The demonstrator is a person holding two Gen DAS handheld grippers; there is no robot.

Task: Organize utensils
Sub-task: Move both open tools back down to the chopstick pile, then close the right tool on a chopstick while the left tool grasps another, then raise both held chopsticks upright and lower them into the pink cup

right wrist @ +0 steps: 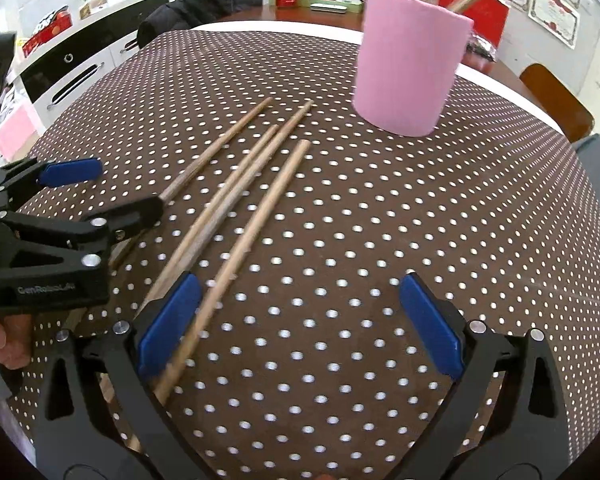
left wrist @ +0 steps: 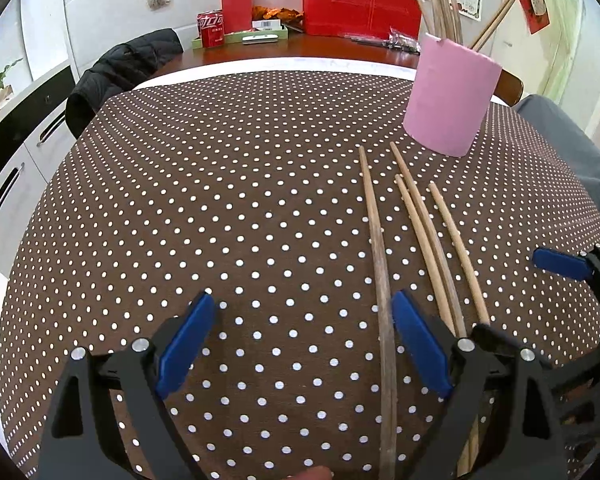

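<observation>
Since four chopsticks (right wrist: 236, 200) lie loose on the bench pointing toward 1 o'clock at the pink cup (right wrist: 410, 68), both the left claw (left wrist: 304, 348) and right claw (right wrist: 296, 320), wide open and empty, already straddle one each.

Polka-dot tablecloth (left wrist: 220, 200), four chopsticks (left wrist: 420, 232), pink holder (left wrist: 448, 100)

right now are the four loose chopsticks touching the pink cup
Apart. In the right wrist view, dotted cloth shows between the chopsticks' far tips and the pink cup.
</observation>
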